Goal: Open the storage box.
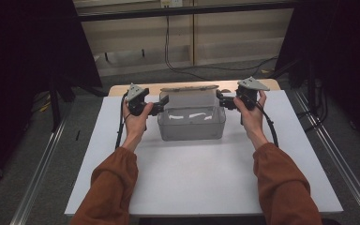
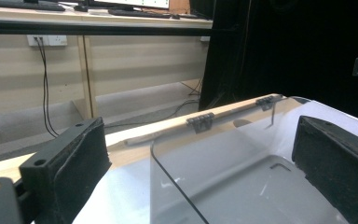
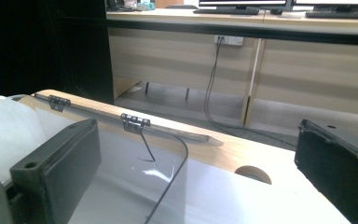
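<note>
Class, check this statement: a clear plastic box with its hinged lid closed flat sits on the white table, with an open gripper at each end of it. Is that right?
Not quite. The lid is not closed flat: it stands raised at the back of the clear plastic box, as the high view shows. The rest holds: the box sits on the white table, with the left gripper and the right gripper open, one at each end.

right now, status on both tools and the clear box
Left tool open at the clear box's left end; right tool open at its right end. Lid up. White mat around it bare.
</note>
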A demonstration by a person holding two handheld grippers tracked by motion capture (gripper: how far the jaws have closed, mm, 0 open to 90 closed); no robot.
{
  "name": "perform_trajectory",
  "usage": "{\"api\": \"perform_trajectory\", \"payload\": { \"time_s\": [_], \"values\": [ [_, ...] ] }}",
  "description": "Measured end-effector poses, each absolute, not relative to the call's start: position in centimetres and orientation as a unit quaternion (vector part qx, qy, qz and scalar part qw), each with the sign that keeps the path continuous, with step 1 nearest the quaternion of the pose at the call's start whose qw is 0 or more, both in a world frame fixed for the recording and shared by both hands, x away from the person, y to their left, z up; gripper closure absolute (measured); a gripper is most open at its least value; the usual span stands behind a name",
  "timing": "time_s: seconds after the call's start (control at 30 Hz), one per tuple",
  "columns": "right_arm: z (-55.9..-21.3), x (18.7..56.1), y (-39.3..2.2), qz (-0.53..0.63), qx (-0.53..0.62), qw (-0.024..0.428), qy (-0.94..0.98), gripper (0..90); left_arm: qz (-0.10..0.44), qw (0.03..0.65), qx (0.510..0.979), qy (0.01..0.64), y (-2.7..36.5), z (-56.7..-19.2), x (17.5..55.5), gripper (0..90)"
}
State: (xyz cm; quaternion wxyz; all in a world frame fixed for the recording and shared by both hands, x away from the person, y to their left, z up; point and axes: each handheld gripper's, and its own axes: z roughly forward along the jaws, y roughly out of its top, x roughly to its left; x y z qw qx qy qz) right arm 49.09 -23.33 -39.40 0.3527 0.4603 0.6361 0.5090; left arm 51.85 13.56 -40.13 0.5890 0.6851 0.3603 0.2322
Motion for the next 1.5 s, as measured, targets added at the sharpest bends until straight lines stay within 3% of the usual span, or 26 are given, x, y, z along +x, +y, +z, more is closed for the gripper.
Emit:
{"api": "perform_trajectory", "payload": {
  "time_s": [0.67,1.03,1.5],
  "values": [
    [-40.1,43.3,-23.8,0.507,0.445,0.375,0.636,0.0,0.259,0.604,0.671,0.344,16.1,-40.6,46.5,3.9],
    [-40.8,39.9,-24.0,0.499,0.435,0.390,0.640,0.0,0.242,0.604,0.670,0.356,17.5,-41.8,43.5,3.9],
    [-41.4,35.8,-25.2,0.499,0.436,0.405,0.630,0.0,0.280,0.591,0.663,0.364,19.3,-42.5,39.0,3.5]
  ]
}}
